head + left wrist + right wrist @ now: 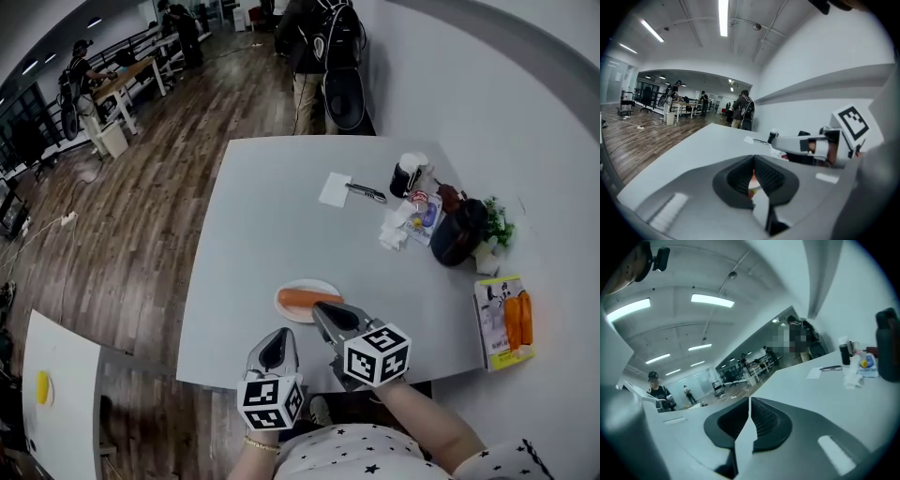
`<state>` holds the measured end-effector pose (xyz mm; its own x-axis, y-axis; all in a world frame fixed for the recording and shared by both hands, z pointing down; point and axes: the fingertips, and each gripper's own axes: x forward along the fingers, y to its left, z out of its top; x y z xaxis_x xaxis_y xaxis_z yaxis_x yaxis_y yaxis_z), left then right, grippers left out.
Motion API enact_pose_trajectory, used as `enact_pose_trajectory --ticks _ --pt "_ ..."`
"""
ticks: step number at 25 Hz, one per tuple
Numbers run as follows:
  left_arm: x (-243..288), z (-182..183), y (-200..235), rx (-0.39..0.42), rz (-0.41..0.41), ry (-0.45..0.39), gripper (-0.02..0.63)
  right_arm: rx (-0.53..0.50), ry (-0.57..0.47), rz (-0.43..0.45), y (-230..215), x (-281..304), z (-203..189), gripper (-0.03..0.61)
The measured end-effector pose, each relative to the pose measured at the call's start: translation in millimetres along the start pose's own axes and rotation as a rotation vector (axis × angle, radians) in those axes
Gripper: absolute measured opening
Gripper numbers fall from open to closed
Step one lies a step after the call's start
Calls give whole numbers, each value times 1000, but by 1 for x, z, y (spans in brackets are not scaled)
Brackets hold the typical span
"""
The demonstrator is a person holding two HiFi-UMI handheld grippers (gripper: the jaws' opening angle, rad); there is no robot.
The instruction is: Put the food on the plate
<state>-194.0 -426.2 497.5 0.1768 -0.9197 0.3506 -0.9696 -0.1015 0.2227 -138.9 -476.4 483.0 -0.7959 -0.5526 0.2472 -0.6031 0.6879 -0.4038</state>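
Head view: orange food (300,299) lay on the plate (307,283), right gripper (325,314) touching the plate's edge, left gripper (277,351) near. Both jaw pairs were together, empty.

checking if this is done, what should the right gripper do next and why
Probably just draw the right gripper back from the small white round plate, toward the near edge of the grey table. The long orange piece of food already lies on the plate. The gripper's jaws stand shut with nothing between them, so it seems to have nothing left to place.
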Motion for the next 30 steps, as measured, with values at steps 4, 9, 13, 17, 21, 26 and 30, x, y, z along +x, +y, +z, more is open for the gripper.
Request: enact_pose_trajectory --ticks 4,9,13,17,21,26,30 --pt "-1 2 -18 20 -23 -2 8 20 -63 -86 6 -39 -10 -1" --pt "-6 3 -31 38 -43 -5 8 -19 -44 -111 10 -55 -16 -2" --pt "-8 4 -36 47 -44 -7 8 -42 -49 -124 11 -59 -10 -2" --pt "-11 6 -36 51 -42 -10 8 -60 -46 -115 18 -58 -9 -2" --pt "-13 6 -33 46 -37 -10 8 -77 -46 -107 24 -57 -8 -2" --pt "-14 6 -30 46 -26 -16 8 -91 -44 -90 29 -54 -11 -2" --pt "-14 4 -30 49 -24 -12 8 -103 -38 -87 31 -54 -12 -2"
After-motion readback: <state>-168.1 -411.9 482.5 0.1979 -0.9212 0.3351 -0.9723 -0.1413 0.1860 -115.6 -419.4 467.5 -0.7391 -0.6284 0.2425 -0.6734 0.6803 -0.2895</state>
